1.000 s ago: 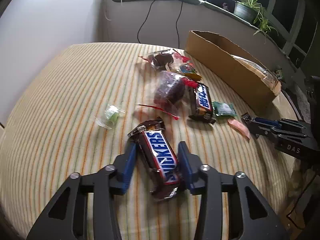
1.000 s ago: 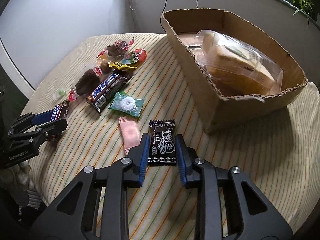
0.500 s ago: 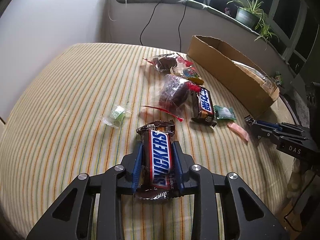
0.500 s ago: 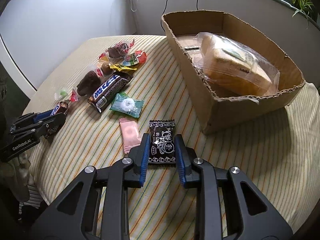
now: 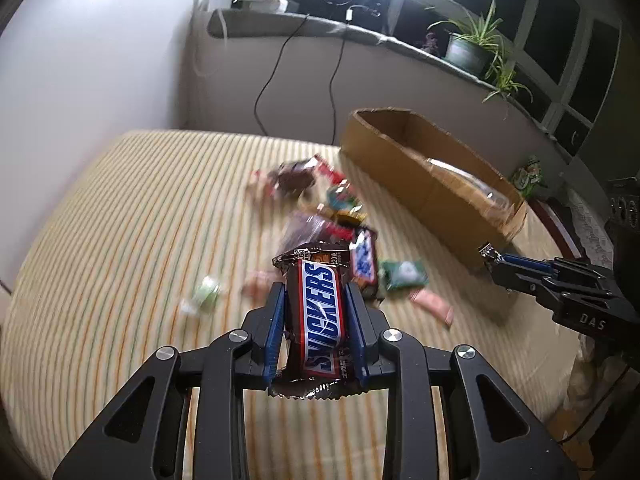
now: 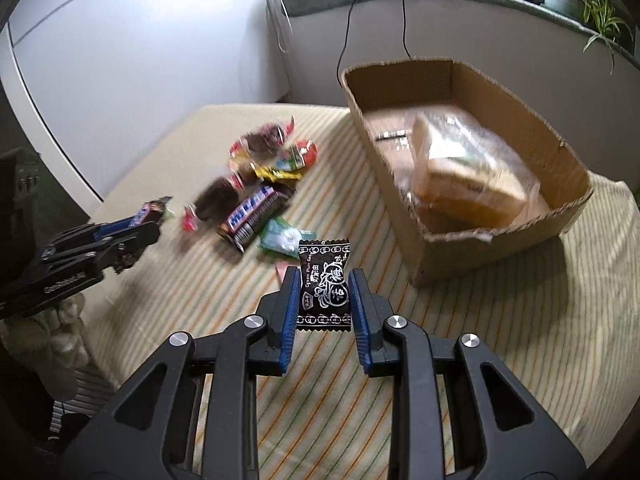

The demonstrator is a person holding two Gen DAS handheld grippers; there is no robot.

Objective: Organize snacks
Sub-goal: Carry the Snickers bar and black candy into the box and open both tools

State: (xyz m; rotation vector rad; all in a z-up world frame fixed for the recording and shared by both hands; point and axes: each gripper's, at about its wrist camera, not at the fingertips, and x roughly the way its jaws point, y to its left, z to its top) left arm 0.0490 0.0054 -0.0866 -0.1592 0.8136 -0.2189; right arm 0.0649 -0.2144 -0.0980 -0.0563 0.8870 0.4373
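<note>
While blur hides edges, left claw seemingly clamps Snickers.

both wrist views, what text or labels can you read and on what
"SNICKERS": bar in the left tongs
"DAS": body of the right tongs
"Cream Plum Candy" plus Chinese characters: black packet in the right tongs
Second bar on the striped cloth: blurred, unreadable

I count two Snickers bars, one black candy packet, one green candy near the one cardboard box.
</note>
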